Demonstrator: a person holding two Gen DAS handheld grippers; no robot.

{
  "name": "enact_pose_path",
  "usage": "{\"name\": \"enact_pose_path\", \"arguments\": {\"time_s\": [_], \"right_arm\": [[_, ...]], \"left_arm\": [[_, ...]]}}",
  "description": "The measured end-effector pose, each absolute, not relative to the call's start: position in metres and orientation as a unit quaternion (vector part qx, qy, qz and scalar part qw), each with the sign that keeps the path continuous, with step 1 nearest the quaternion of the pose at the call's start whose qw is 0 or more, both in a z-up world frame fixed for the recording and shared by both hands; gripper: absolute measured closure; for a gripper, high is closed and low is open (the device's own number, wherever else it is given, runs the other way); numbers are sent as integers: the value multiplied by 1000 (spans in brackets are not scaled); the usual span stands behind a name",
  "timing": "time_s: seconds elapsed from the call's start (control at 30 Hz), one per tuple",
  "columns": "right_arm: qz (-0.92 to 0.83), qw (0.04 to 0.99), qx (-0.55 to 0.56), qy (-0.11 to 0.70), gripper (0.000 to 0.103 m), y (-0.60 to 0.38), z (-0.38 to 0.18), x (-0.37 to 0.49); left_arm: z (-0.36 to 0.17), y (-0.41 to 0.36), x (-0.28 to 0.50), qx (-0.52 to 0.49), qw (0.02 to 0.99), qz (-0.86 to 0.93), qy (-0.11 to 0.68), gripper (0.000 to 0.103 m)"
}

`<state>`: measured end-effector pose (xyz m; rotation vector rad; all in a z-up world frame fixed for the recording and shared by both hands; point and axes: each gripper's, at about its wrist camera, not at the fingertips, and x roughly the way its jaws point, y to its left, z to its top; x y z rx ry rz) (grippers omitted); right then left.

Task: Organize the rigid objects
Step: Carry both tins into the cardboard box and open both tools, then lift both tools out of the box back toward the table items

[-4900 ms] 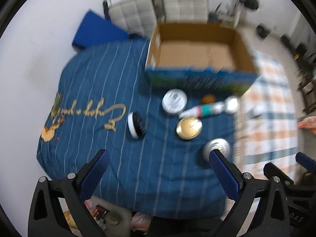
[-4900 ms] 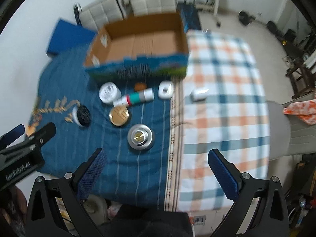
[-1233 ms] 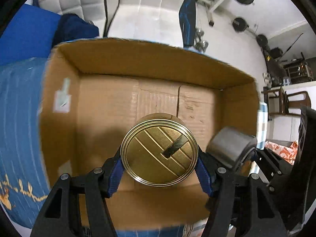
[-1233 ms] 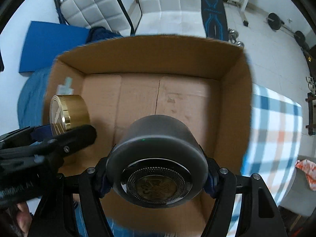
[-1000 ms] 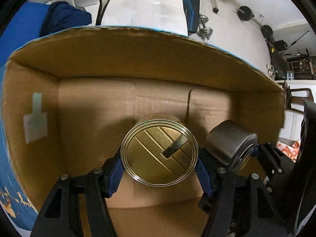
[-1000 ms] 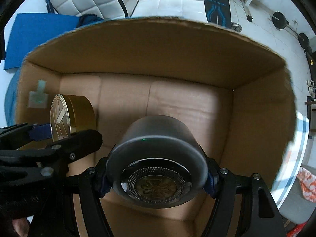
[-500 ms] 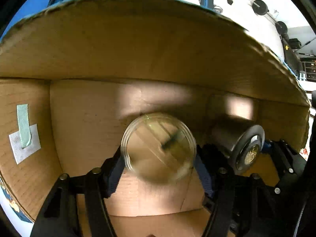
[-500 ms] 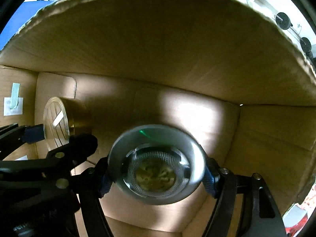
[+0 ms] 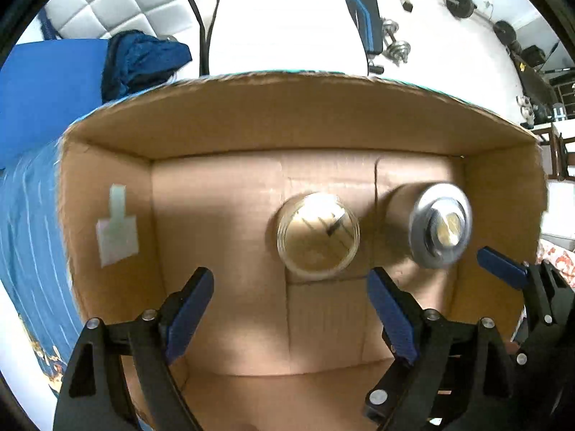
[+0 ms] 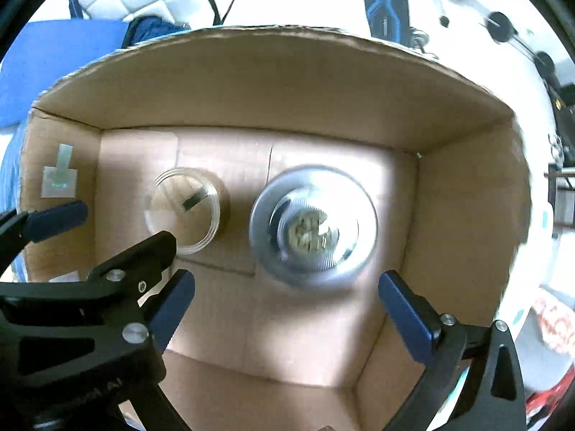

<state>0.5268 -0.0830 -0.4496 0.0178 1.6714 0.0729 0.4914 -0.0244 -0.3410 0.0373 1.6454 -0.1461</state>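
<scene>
A round gold tin [image 9: 318,236] and a round silver tin [image 9: 441,230] lie side by side on the floor of an open cardboard box [image 9: 222,133]. My left gripper [image 9: 291,312] is open and empty above the box, just short of the gold tin. My right gripper [image 10: 287,309] is open and empty above the silver tin [image 10: 313,226]. The right wrist view also shows the gold tin [image 10: 182,209] to the left and the box [image 10: 251,86]. Both tins look blurred.
The box has a taped label [image 9: 116,230] on its left inner wall. A blue striped cloth [image 9: 25,222] lies left of the box. White padded chairs [image 9: 107,3] and gym weights [image 9: 399,50] stand behind it.
Both grippers have opened and let go of their tins, which now lie on the box floor. Both grippers have pulled back up and away from them.
</scene>
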Motion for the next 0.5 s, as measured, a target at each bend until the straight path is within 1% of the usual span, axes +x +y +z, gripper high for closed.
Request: {"name": "enact_pose_path", "arguments": {"time_s": [0.17,0.4,0.5], "right_arm": [[13,693,50,719,0,-93,-425,498],[-1,730,49,681,0,-90,-376,453],[-9,751,43,659,0,-75,-351,435]], "left_arm": [[-317,-8,452,-20,714,-47,698,16],[-280,10,424,-26,756,-28,654,16],[-263,14,413,-30,770,-33,637,16]]}}
